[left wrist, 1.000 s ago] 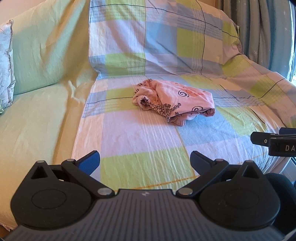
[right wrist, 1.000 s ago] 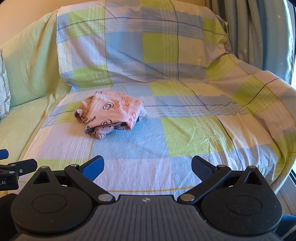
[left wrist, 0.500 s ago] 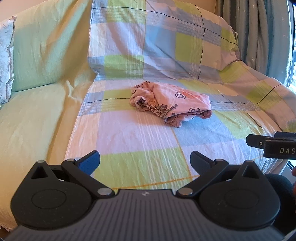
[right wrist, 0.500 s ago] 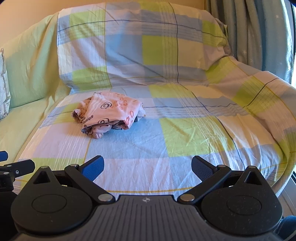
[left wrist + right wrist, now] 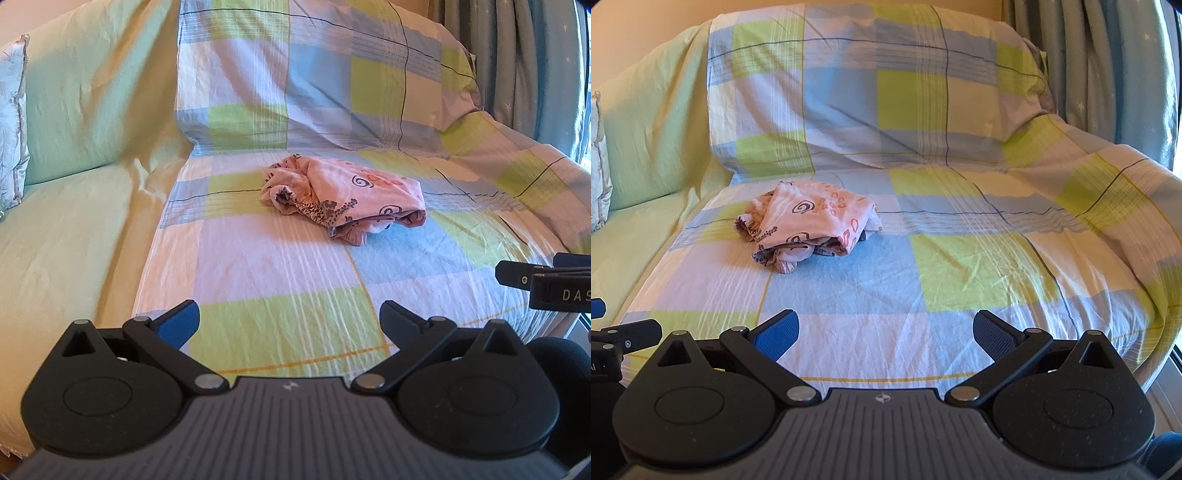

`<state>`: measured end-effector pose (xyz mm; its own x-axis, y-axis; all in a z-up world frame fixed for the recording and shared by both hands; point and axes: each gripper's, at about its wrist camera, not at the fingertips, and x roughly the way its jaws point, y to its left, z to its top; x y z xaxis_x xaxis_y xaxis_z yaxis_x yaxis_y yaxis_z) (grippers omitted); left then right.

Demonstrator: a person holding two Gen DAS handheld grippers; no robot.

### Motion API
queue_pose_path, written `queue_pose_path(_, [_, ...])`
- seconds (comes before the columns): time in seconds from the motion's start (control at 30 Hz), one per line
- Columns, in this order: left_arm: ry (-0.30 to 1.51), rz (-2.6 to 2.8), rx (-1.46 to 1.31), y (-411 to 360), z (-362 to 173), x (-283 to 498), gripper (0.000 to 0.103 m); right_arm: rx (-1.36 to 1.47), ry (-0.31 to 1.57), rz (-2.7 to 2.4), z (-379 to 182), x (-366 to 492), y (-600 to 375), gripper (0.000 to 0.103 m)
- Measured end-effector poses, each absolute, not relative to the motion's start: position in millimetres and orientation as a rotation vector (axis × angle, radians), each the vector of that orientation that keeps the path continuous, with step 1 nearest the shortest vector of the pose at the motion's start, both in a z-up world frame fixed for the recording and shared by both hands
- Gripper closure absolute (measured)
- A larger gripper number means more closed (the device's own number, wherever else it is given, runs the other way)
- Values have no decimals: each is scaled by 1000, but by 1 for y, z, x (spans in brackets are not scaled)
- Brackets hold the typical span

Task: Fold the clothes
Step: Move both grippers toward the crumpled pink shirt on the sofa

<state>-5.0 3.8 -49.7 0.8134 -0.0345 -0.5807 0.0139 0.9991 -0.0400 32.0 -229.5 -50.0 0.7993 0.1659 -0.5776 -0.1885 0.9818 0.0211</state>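
Note:
A crumpled pink garment (image 5: pixel 343 199) with dark swirl prints lies bunched on the sofa seat, on the checked sheet (image 5: pixel 280 269). It also shows in the right wrist view (image 5: pixel 809 229), left of centre. My left gripper (image 5: pixel 290 319) is open and empty, well short of the garment, above the seat's front part. My right gripper (image 5: pixel 884 332) is open and empty, near the seat's front edge, to the right of the garment. The right gripper's side shows at the left wrist view's right edge (image 5: pixel 546 284).
The checked sheet covers the sofa seat, backrest (image 5: pixel 871 96) and right armrest (image 5: pixel 1108 184). A plain green cover (image 5: pixel 66 221) lies over the sofa's left part, with a pale cushion (image 5: pixel 11 122) at far left. Blue-grey curtains (image 5: pixel 1108 62) hang at back right.
Both grippers have risen and tilted slightly, so the garment sits a little lower and farther in both views. Both stay open. The garment has not moved.

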Motion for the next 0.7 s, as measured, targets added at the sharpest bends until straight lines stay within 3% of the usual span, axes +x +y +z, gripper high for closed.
queue_pose_path(0.7, [637,-21,-15,2,-51,-3,1,-47,634,192,-52,34,-228,0])
